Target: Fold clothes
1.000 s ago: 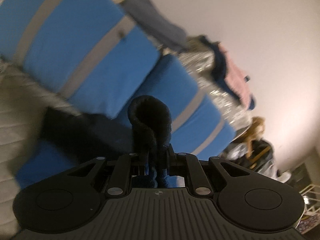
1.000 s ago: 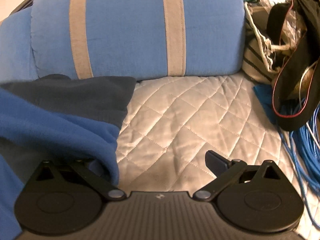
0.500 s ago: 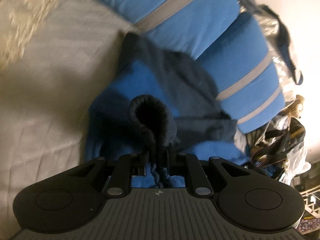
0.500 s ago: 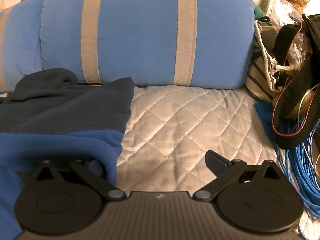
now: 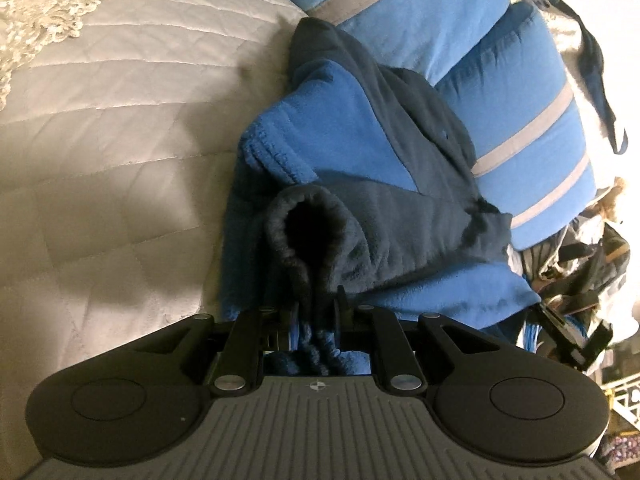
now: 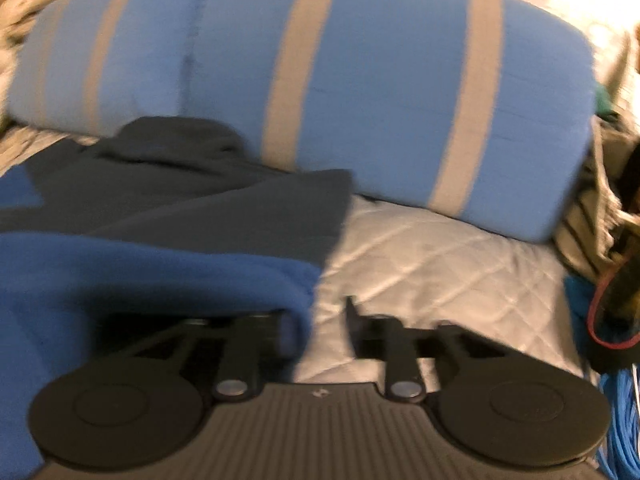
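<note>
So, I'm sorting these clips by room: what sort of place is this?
Probably a bedroom: a white quilted bedspread, blue pillows with grey stripes and a blue and navy fleece garment lying on the bed.

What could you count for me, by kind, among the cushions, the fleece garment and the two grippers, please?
Blue striped cushions: 2
Fleece garment: 1
Grippers: 2, left gripper and right gripper
Total: 5
</note>
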The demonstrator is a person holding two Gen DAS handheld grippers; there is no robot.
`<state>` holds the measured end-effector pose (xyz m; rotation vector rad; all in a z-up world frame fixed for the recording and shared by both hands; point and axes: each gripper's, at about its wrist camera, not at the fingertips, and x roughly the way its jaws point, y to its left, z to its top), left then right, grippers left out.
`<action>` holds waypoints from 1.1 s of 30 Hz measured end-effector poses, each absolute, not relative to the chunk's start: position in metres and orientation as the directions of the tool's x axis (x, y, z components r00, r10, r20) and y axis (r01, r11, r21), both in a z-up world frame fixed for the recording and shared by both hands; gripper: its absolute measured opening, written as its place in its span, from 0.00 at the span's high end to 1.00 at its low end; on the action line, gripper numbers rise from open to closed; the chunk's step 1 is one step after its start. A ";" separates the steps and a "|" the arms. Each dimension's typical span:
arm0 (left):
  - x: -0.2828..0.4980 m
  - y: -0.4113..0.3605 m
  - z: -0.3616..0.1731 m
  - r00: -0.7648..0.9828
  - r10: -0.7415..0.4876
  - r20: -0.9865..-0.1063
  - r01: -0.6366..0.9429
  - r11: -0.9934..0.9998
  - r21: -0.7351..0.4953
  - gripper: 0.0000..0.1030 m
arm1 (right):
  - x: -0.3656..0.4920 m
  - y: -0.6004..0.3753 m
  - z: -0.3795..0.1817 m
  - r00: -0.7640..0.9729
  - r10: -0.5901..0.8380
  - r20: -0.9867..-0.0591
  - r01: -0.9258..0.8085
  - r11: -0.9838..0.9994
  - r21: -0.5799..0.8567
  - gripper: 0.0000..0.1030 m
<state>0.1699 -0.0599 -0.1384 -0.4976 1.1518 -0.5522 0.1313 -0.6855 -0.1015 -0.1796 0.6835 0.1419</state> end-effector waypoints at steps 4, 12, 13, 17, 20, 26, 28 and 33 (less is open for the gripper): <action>0.169 -0.058 -0.139 0.317 -0.641 -0.699 0.155 0.762 -0.629 0.84 | 0.133 -0.688 -0.102 0.759 0.091 -0.644 -0.181 0.981 -0.075 0.92; 0.174 -0.056 -0.142 0.308 -0.656 -0.689 0.118 0.745 -0.656 0.80 | 0.138 -0.685 -0.109 0.692 0.011 -0.722 -0.185 0.969 -0.162 0.14; 0.174 -0.055 -0.141 0.305 -0.660 -0.686 0.109 0.740 -0.664 0.78 | 0.135 -0.687 -0.106 0.692 0.017 -0.721 -0.186 0.970 -0.155 0.12; 0.175 -0.048 -0.130 0.317 -0.654 -0.687 0.074 0.739 -0.670 0.50 | 0.122 -0.697 -0.088 0.690 0.058 -0.722 -0.187 0.977 -0.101 0.02; 0.174 -0.042 -0.115 0.346 -0.626 -0.699 0.078 0.762 -0.643 0.38 | 0.111 -0.703 -0.072 0.693 0.119 -0.711 -0.213 0.976 -0.045 0.01; 0.177 -0.034 -0.101 0.381 -0.620 -0.685 0.099 0.764 -0.637 0.37 | 0.095 -0.715 -0.049 0.649 0.291 -0.703 -0.280 0.950 0.135 0.04; 0.179 -0.033 -0.108 0.383 -0.633 -0.673 0.083 0.749 -0.657 0.37 | 0.094 -0.724 -0.049 0.614 0.377 -0.694 -0.280 0.925 0.255 0.08; 0.181 -0.032 -0.125 0.379 -0.674 -0.634 0.056 0.701 -0.711 0.37 | 0.098 -0.741 -0.075 0.558 0.496 -0.665 -0.190 0.857 0.480 0.25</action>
